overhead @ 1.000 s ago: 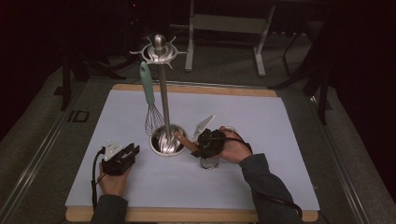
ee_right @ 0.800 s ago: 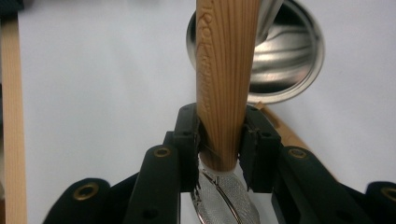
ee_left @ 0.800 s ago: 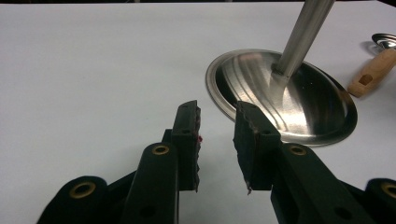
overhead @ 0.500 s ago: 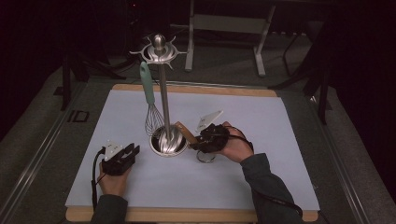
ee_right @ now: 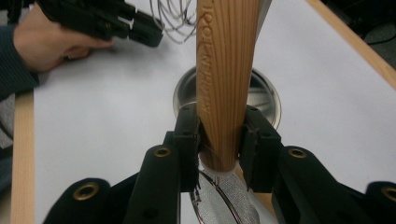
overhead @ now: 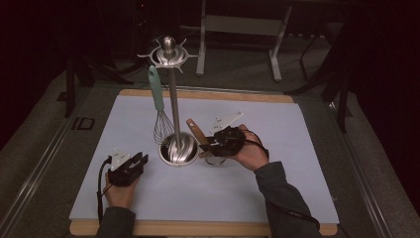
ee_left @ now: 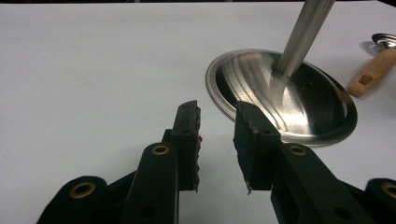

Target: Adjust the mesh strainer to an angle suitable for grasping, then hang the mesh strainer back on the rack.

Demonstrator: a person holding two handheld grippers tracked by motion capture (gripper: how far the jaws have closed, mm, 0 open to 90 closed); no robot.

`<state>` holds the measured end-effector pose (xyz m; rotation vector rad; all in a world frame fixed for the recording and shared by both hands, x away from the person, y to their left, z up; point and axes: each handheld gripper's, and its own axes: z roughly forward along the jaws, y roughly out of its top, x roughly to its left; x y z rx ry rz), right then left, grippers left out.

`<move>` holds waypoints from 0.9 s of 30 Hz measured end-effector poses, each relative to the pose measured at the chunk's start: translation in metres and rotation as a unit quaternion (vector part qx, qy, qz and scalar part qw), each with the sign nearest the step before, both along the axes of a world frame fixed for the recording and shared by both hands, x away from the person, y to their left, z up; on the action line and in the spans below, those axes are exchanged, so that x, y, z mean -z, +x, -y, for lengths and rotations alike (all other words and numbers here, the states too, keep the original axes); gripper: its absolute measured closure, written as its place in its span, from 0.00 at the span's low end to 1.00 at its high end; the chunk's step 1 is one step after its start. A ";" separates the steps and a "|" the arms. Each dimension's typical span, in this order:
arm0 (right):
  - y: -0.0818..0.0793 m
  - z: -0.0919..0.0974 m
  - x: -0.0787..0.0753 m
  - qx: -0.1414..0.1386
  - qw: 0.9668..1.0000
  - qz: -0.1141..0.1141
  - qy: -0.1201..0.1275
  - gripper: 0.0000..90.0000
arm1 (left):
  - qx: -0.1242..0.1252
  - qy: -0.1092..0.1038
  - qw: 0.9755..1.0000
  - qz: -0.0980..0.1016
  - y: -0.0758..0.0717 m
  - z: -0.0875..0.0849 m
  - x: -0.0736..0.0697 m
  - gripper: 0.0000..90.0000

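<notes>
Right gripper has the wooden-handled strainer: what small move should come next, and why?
Probably lift it higher toward the rack head. The right gripper is shut on the wooden handle low beside the stand base; a whisk hangs there already.

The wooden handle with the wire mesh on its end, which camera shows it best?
The right gripper view: the light wooden handle fills the middle, pinched in the right claw. The high view shows a small brown stub. The left gripper view shows just its end.

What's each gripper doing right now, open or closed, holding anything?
Left gripper: open, nothing between its jaws.
Right gripper: shut on the wooden handle of a mesh strainer.
</notes>
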<state>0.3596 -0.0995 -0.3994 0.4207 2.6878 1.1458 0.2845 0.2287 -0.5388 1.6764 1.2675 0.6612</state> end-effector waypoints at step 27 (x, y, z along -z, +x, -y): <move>-0.005 -0.002 -0.049 0.015 0.995 0.035 0.095 0.79 | -0.001 0.000 1.000 -0.003 0.001 0.000 0.000 0.78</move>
